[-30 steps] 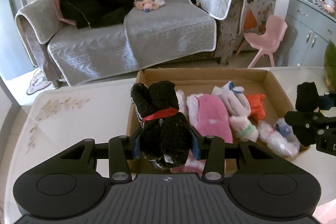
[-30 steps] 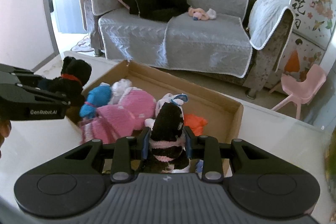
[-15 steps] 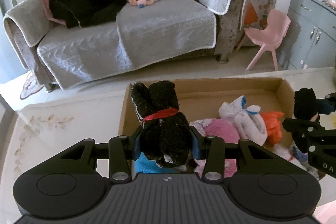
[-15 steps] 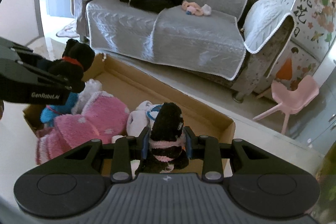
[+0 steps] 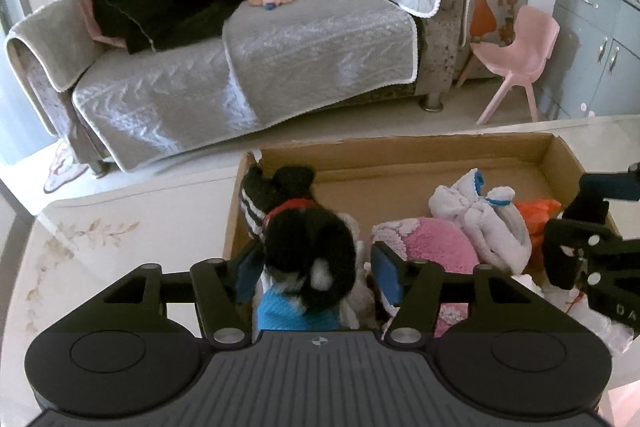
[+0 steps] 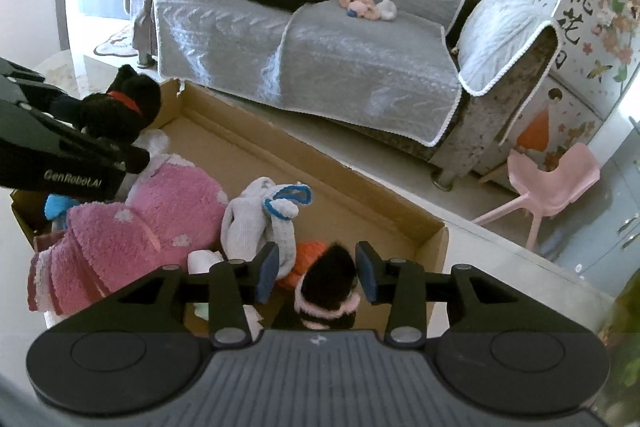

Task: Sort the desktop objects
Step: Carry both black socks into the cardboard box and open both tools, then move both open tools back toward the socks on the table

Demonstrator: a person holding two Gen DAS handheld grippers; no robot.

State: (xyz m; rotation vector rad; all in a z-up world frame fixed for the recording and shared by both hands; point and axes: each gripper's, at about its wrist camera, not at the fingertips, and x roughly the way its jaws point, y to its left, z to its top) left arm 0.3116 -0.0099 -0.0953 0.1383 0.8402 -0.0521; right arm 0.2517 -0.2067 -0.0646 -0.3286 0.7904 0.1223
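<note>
Now both grippers, clamped a second ago, are opening. The left gripper (image 5: 312,269) pads stand clear of the black sock bundle with red band (image 5: 308,247) at the left end of the cardboard box (image 5: 400,151). The right gripper (image 6: 318,269) has let go of the black-and-pink sock bundle (image 6: 326,285) at the lower centre. The box sits on a white table (image 5: 120,227), with a grey sofa (image 5: 240,47) across the upper frame.

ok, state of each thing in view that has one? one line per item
left hand-held gripper: jaws opening, pads clear of the sock roll
black sock roll with red band: released, lying in the box on other socks
right hand-held gripper: jaws opening, pads clear of the roll
black sock roll with pink band: let go, at the near right end of the box
cardboard box: open-topped, partly filled
</note>
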